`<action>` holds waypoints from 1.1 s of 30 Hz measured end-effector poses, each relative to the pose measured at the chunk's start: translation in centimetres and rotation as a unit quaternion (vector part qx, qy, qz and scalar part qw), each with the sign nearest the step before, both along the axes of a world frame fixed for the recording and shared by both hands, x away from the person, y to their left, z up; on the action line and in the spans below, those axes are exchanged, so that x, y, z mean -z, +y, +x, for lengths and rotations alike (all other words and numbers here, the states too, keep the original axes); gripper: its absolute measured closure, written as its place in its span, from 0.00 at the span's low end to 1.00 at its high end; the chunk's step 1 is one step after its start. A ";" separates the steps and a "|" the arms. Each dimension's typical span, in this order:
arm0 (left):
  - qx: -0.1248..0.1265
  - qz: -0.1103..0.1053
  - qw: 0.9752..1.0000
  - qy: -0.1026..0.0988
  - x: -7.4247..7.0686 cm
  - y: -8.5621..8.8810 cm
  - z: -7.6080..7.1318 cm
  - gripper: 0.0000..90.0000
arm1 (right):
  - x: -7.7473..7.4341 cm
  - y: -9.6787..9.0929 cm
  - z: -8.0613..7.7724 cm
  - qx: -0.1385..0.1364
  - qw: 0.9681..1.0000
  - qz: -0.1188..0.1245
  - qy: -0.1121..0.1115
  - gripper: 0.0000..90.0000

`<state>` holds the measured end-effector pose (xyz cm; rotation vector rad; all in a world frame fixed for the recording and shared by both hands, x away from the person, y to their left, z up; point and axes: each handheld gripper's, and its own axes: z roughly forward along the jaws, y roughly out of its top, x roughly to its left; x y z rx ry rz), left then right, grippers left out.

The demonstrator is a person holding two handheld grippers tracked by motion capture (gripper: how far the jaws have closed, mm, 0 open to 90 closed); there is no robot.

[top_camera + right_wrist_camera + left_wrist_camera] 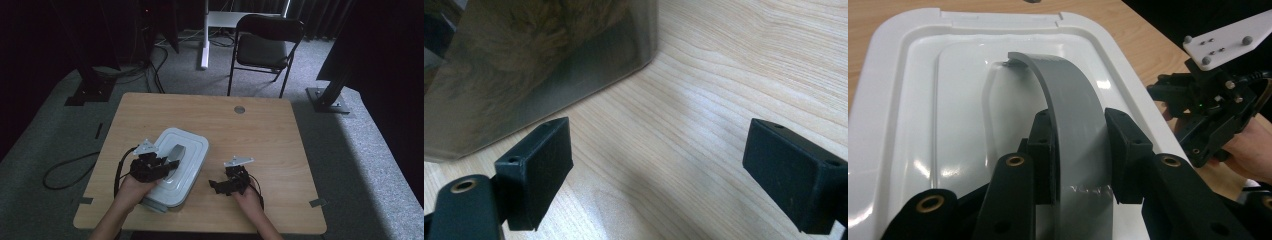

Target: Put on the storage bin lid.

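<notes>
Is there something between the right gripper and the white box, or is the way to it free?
Nothing visible blocks it. Bare wooden table lies between the open right gripper and the white box. The left gripper is shut on the box's grey handle.

Two hand-held black claws, left claw (167, 165) and right claw (216, 186), each built from angular black links pinned with brass-ringed rivets and ending in blocky black pads (536, 167). A pale grey three-cornered plate (1225, 37) studded with small grey balls and dark screws caps each one. Black cables (118, 172) loop from the bodies. Both forearms are bare, with no sleeves showing.
</notes>
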<state>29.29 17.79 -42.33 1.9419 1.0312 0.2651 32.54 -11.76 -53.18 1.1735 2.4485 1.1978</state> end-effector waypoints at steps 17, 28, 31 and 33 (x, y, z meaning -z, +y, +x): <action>0.014 0.060 0.998 -0.019 0.4 -0.9 -0.2 0.76 | 0.1 0.0 0.0 -0.003 1.000 0.003 0.005 0.13; 0.014 0.049 0.998 -0.024 -0.8 -0.5 -0.5 0.70 | -0.2 -0.2 0.0 0.002 1.000 0.008 0.002 0.13; 0.014 0.032 0.999 -0.026 -1.3 0.1 -0.6 0.67 | -0.2 -0.4 0.1 0.004 1.000 0.009 0.002 0.13; 0.010 0.021 0.999 -0.032 -1.6 0.5 -0.7 0.62 | -0.3 -0.4 0.0 0.005 1.000 0.008 0.000 0.13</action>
